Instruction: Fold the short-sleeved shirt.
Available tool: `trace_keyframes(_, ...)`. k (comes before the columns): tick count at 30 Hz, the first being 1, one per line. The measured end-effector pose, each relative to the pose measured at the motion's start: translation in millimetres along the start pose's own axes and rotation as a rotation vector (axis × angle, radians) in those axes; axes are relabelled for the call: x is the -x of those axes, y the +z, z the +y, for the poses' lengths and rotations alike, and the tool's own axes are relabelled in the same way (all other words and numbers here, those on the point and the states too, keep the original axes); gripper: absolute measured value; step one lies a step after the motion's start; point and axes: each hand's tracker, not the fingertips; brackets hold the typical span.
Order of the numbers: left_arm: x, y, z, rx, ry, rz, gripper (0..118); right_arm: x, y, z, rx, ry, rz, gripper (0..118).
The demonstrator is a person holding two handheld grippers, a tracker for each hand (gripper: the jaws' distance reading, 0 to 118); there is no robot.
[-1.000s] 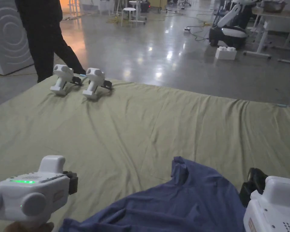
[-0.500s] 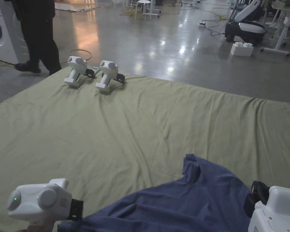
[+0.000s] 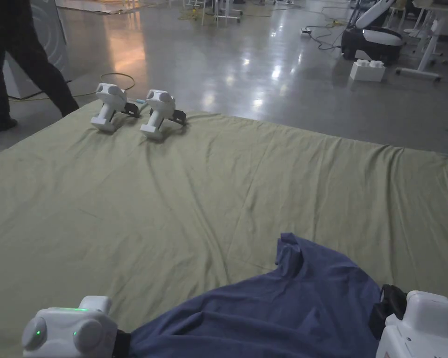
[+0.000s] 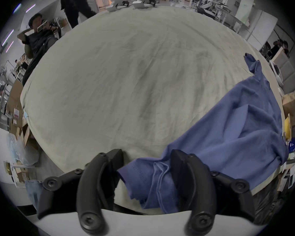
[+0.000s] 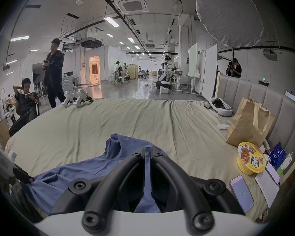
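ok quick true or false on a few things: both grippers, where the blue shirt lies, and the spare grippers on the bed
1. The left gripper is open, with the shirt edge between its jaws. True.
2. The right gripper is wide open. False: its jaws are together.
3. The shirt lies neatly folded. False: it is spread out and rumpled on the green sheet.
4. Two spare grippers rest at the sheet's far edge. True.
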Motion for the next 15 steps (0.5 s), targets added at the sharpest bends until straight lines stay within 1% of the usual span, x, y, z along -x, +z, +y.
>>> trace_keyframes(1, -2, 1, -2, 0.011, 0.017, -0.017, 62, 0, 0, -1, 0.003, 0.001, 0.0, 8)
trace_keyframes(2, -4, 2, -2, -0.008, -0.015, -0.026, 46, 0, -1, -2, 0.005, 0.001, 0.0, 8)
trace_keyframes(3, -5, 4, -1, -0.023, -0.023, -0.044, 19, 0, -3, -3, 0.009, 0.003, -0.001, 8)
trace_keyframes(4, -5, 5, 1, -0.028, -0.028, -0.065, 15, 0, -5, -3, 0.012, 0.004, -0.001, 8)
trace_keyframes(7, -1, 5, 2, -0.013, -0.035, -0.086, 12, -2, -14, -1, 0.027, 0.011, 0.002, 8)
trace_keyframes(10, 15, 10, 4, -0.042, 0.031, -0.151, 12, -9, -31, 8, 0.05, 0.03, -0.003, 8)
trace_keyframes(12, 21, 19, 6, -0.072, 0.042, -0.18, 12, -18, -53, 19, 0.092, 0.053, 0.005, 9)
trace_keyframes(14, 26, 24, 8, -0.088, 0.049, -0.162, 12, -25, -81, 29, 0.174, 0.072, 0.039, 12)
trace_keyframes(15, 28, 26, 9, -0.094, 0.062, -0.174, 12, -29, -96, 34, 0.224, 0.082, 0.062, 18)
